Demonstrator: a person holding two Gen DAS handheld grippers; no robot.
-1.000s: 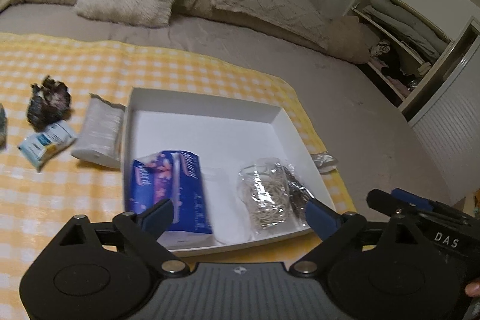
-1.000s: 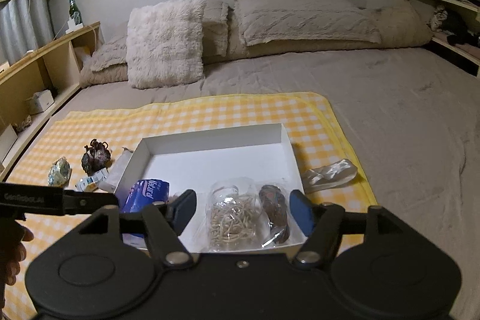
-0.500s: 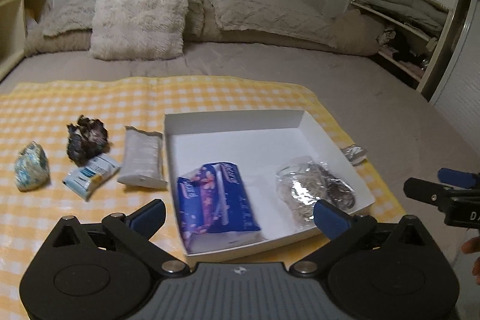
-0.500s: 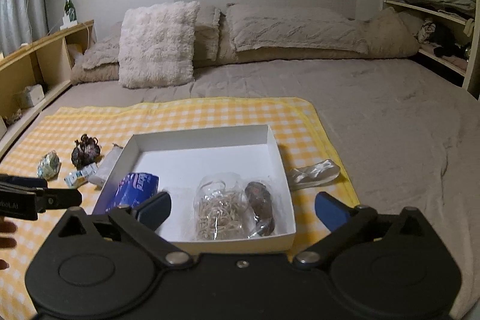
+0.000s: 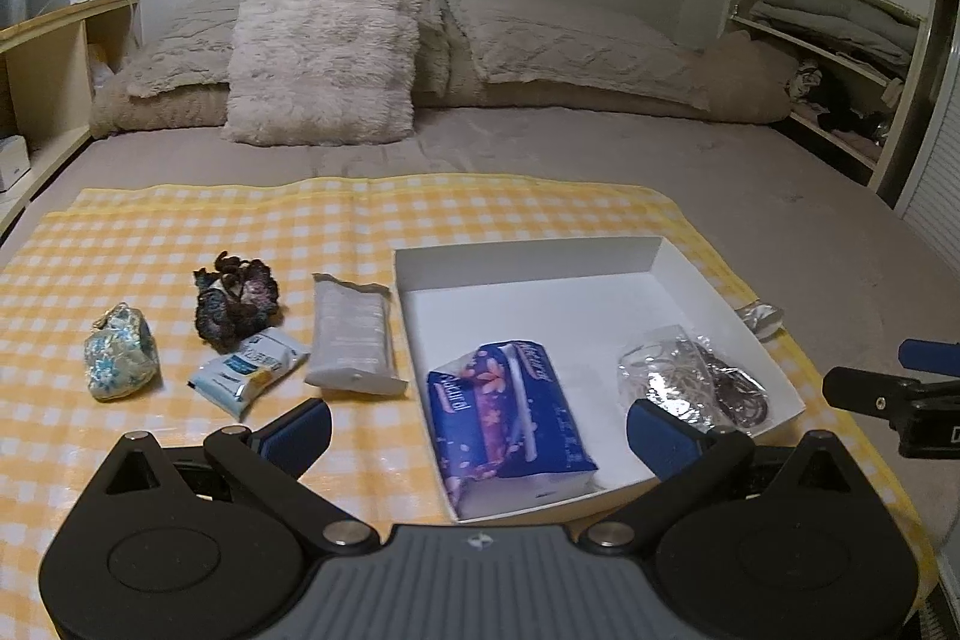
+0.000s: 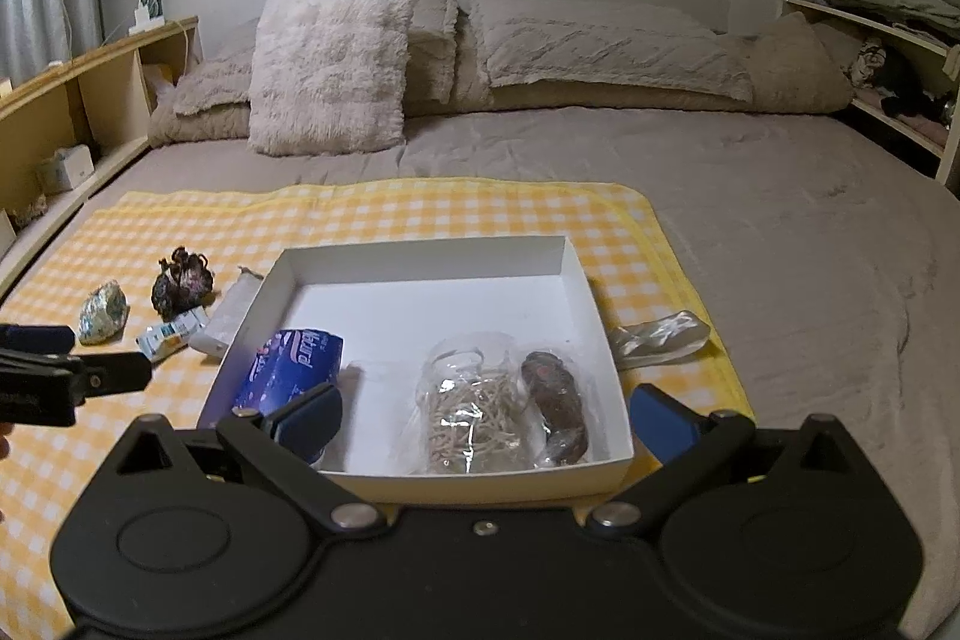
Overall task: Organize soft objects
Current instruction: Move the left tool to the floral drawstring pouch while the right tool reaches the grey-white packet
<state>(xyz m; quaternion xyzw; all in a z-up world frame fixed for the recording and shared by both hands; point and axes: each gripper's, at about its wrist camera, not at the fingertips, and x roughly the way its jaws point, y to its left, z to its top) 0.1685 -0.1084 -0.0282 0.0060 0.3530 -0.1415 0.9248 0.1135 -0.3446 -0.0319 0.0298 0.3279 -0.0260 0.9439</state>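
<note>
A white box (image 5: 528,259) (image 6: 420,259) sits on a yellow checked cloth (image 5: 180,232) on the bed. In it lie a blue tissue pack (image 5: 510,412) (image 6: 291,367) and clear bags of rubber bands (image 5: 690,382) (image 6: 474,406). Left of the box lie a grey pack (image 5: 351,340), a small white-blue pack (image 5: 246,364), a dark scrunchie (image 5: 234,298) and a blue-patterned bundle (image 5: 120,358). My left gripper (image 5: 477,430) is open and empty, above the box's near edge. My right gripper (image 6: 486,415) is open and empty, also near the box's front.
A clear wrapper (image 6: 660,334) lies right of the box on the cloth edge. Pillows (image 5: 324,52) stand at the bed's head. Wooden shelves (image 6: 72,100) run along the left, and shelves with folded linen (image 5: 840,34) stand on the right.
Both grippers have opened wide and drawn back from the box. The left one has let go of the blue tissue pack, which now lies in the box.
</note>
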